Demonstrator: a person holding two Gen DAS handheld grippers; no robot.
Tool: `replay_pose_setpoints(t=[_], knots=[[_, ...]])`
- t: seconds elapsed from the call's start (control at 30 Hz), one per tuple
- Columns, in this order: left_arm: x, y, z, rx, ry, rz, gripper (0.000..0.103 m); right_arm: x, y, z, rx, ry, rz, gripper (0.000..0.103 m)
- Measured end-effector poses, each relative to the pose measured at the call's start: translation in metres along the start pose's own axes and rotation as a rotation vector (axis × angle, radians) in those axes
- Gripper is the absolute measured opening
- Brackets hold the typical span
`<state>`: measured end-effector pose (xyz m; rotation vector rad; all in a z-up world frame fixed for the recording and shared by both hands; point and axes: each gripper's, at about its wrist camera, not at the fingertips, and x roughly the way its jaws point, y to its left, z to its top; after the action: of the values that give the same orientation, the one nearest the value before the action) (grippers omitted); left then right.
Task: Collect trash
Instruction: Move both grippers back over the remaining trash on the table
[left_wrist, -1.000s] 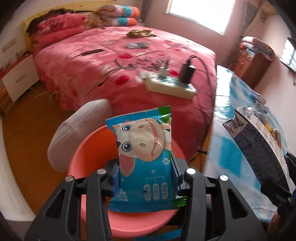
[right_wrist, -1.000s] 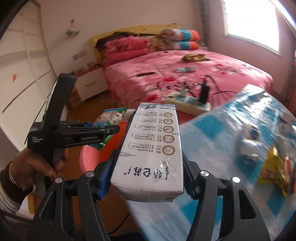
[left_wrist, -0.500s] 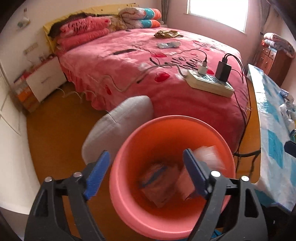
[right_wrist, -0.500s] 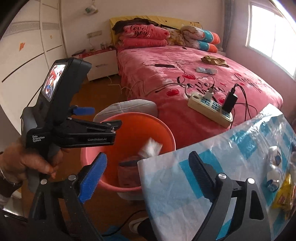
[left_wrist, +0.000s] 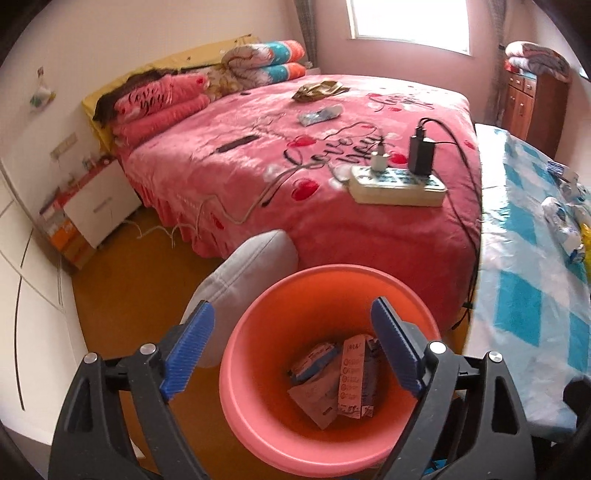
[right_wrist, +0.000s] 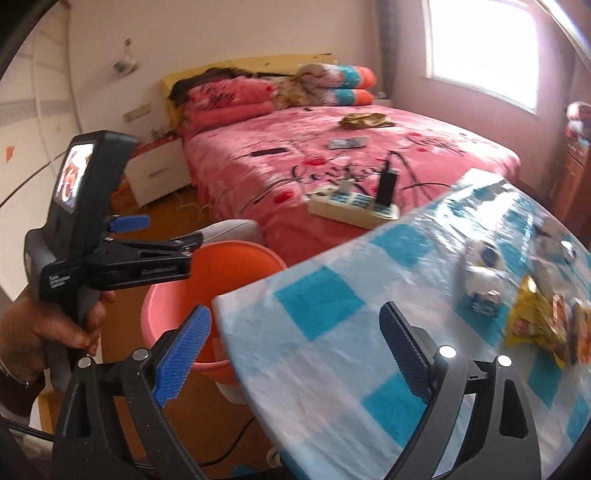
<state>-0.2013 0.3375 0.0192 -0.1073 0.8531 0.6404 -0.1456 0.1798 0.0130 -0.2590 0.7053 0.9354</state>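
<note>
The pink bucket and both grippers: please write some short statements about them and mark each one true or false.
1. The left gripper has its jaws open and holds nothing. True.
2. The pink bucket holds no trash. False: a carton and wrappers lie at its bottom.
3. The right gripper is shut on a carton. False: its jaws are open and hold nothing.
4. The right gripper is over the table with the blue and white cloth. True.
5. The yellow snack bag lies in the bucket. False: it lies on the table.
</note>
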Motion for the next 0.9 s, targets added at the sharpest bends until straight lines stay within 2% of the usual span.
replay_pose_setpoints(t=[0.13, 0.4, 0.9], knots=[[-0.014, -0.02, 0.006, 0.049, -0.034, 0.003, 0.088, -0.011, -0.017, -0.007, 0.048, -0.014, -0.03, 0.092], [-0.037, -0.063, 0.014, 0.139, -0.088, -0.04, 0.089, -0.033, -0.046, -0.017, 0.129, -0.045, -0.076, 0.092], [-0.063, -0.113, 0.018, 0.233, -0.126, -0.064, 0.089, -0.067, -0.079, -0.03, 0.206, -0.128, -0.127, 0.094]])
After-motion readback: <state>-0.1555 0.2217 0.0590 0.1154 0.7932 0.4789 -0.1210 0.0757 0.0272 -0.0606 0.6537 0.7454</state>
